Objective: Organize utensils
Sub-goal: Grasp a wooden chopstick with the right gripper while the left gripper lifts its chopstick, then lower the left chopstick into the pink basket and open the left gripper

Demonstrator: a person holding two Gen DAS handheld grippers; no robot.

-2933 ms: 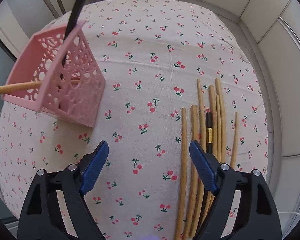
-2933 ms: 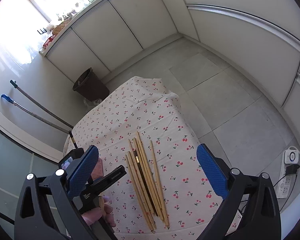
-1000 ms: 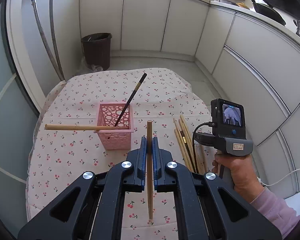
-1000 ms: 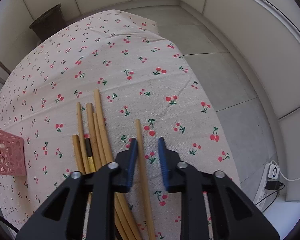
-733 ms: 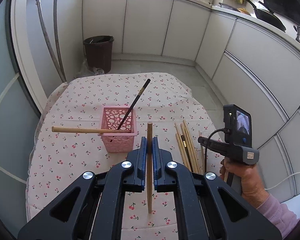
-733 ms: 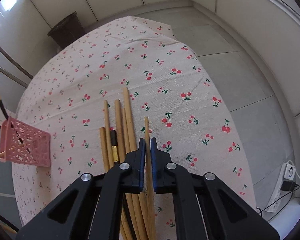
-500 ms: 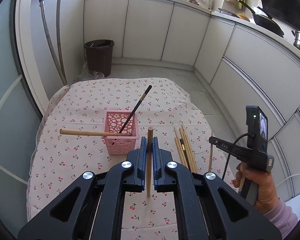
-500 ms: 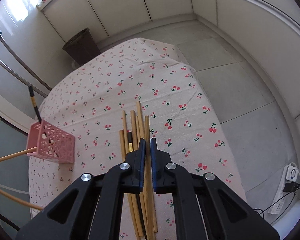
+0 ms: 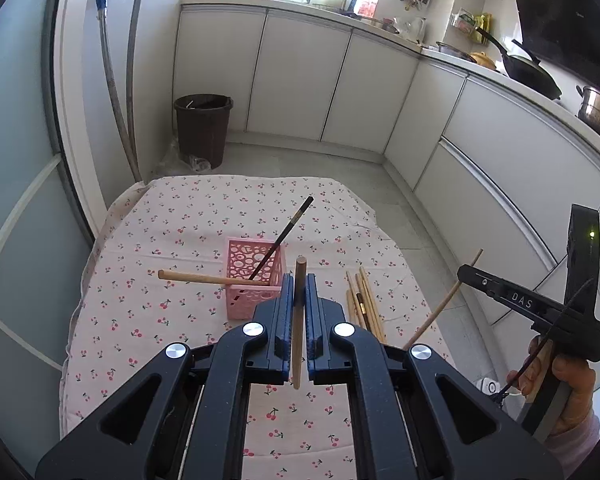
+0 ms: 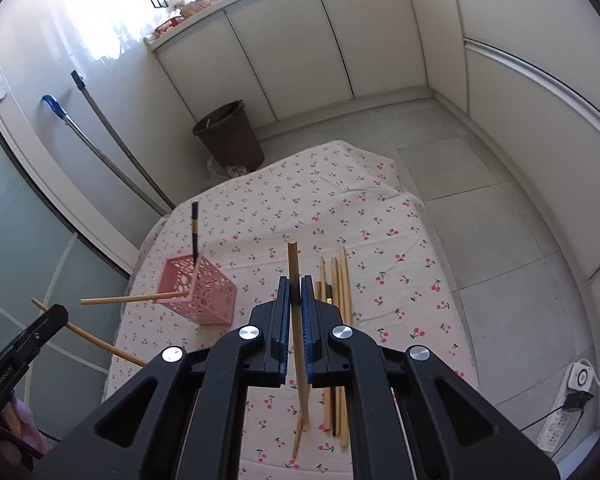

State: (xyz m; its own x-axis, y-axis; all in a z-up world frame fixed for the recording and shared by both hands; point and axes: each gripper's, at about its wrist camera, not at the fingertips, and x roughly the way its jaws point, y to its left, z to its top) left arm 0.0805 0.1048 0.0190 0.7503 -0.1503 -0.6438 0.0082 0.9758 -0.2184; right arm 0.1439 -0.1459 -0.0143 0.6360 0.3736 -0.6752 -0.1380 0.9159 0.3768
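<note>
A pink perforated basket (image 9: 247,280) (image 10: 198,292) stands on the cherry-print tablecloth (image 9: 172,312) with a black chopstick (image 9: 284,236) and a wooden chopstick (image 9: 196,278) leaning in it. My left gripper (image 9: 299,292) is shut on a wooden chopstick (image 9: 299,320), held above the cloth just right of the basket. My right gripper (image 10: 295,292) is shut on another wooden chopstick (image 10: 296,292), lifted above the pile. Several wooden chopsticks and a black one (image 10: 336,280) (image 9: 364,300) lie side by side on the cloth.
A brown bin (image 9: 203,128) stands on the tiled floor beyond the table. Two mop handles (image 9: 118,92) lean on the left wall. White cabinets (image 9: 300,84) line the back and right. A power strip (image 10: 572,400) lies on the floor at right.
Both grippers closed on a wooden chopstick each and rose high above the table. The right one lifted its chopstick off the pile in the last second.
</note>
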